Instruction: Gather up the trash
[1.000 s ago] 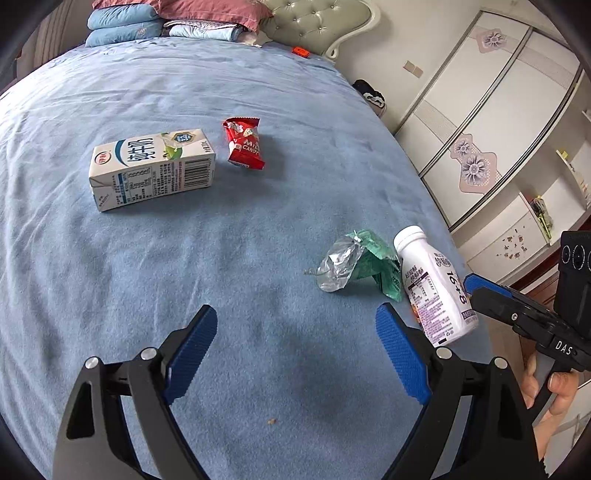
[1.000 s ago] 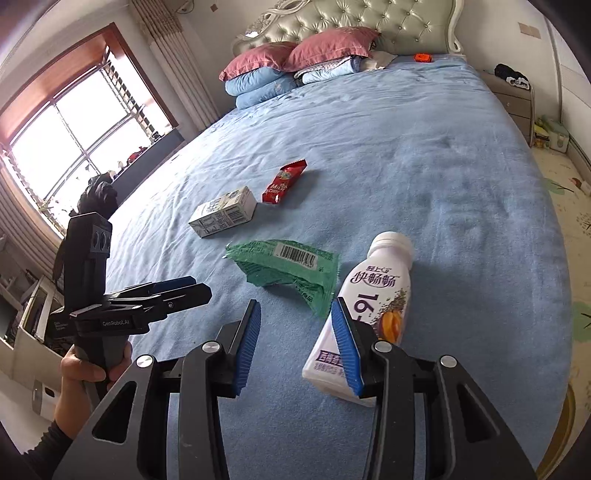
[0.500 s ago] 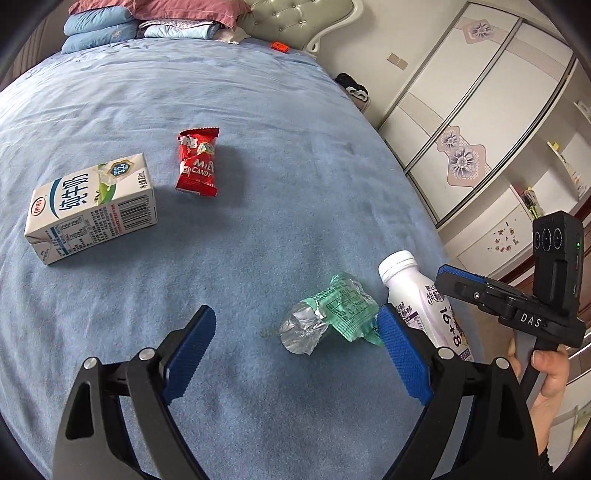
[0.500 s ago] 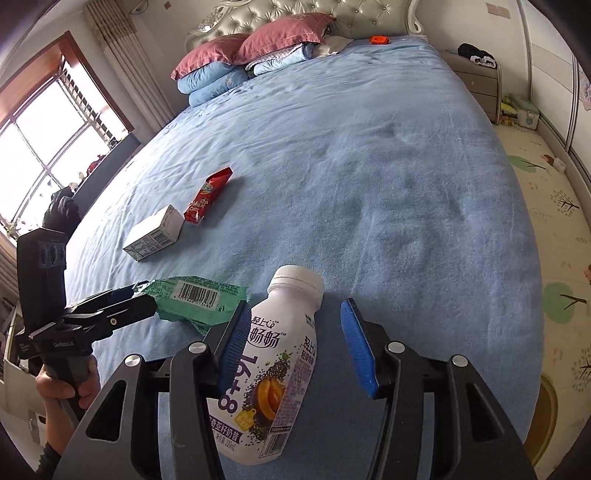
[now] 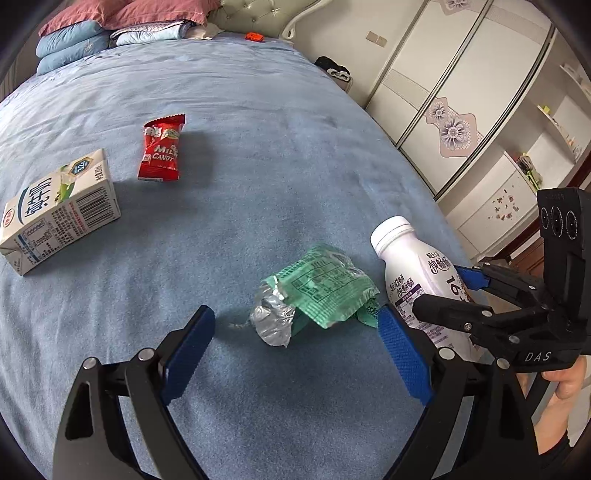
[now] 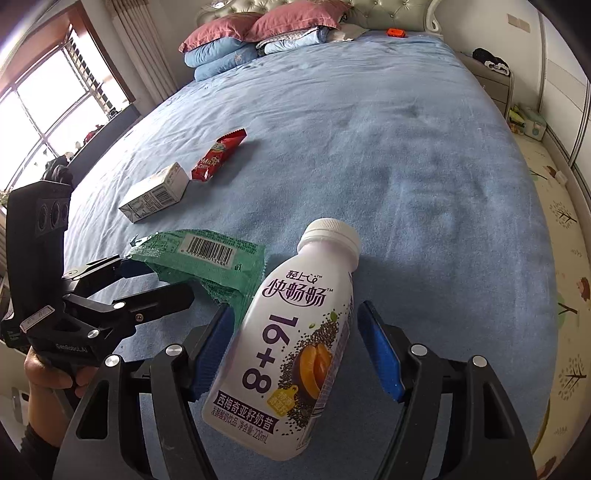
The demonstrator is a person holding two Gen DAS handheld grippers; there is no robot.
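Note:
A white yogurt-drink bottle [image 6: 295,332] lies on the blue bed [image 6: 406,166]. My right gripper [image 6: 293,317] straddles its body; the jaws are opening, with a gap at the right pad. In the left wrist view the bottle [image 5: 410,273] sits between the right gripper's [image 5: 437,288] fingers. A crumpled green wrapper [image 5: 325,291] with a foil end lies just ahead of my open left gripper [image 5: 295,317], near its right finger. From the right wrist, the left gripper [image 6: 155,277] reaches to the wrapper [image 6: 214,258]. Farther off lie a milk carton [image 5: 59,210] and a red candy packet [image 5: 162,151].
Pillows [image 6: 240,40] and a tufted headboard [image 6: 388,11] stand at the bed's far end, with a small orange object [image 5: 254,36] nearby. A wardrobe [image 5: 461,92] and nightstand [image 6: 491,74] line the right side. The bed edge runs close beside the bottle.
The right gripper came down over the bottle and its jaws spread wider around it. The left gripper moved right, bringing the green wrapper close before its fingers.

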